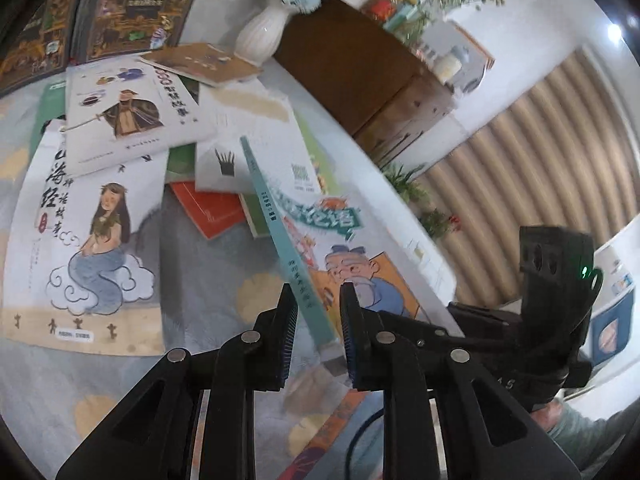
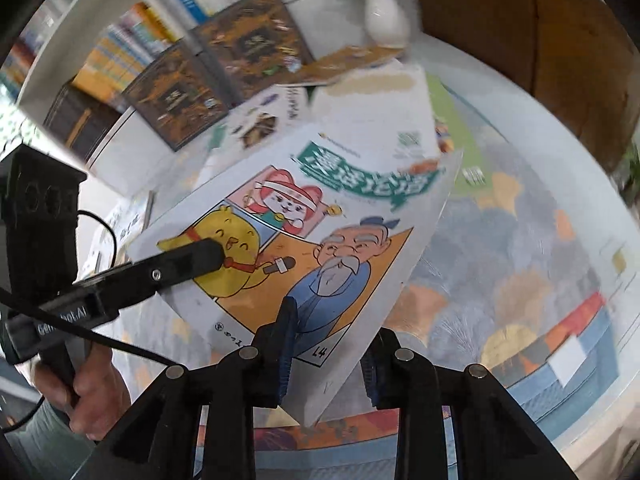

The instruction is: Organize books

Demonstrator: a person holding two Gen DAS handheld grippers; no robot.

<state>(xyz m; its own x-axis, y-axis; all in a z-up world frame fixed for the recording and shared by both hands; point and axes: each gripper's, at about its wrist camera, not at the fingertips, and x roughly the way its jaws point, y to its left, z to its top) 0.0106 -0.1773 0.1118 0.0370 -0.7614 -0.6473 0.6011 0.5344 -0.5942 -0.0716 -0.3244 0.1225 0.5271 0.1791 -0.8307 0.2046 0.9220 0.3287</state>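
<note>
Cartoon book [image 2: 320, 240] clamped by both: left hand-held gripper [image 1: 318, 312] on spine, right hand-held gripper [image 2: 330, 344] on corner.

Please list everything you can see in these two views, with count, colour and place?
comic book: one, white cover, teal spine, lifted off the table, clamped by both grippers.
loose books: several, mostly white, green and red, overlapping on the table.
dark books: two, brown-gold covers, propped at the back.
shelved books: a row, mixed colours, on the white shelf.
vase: one, white, with pale flowers, behind the pile.
cabinet: one, brown wood, beside the vase.
tablecloth: one, grey-blue patterned.
left gripper: black, shut on the spine edge.
right gripper: black, shut on the cover's corner.
hand: one, holding the left gripper's handle.
</note>
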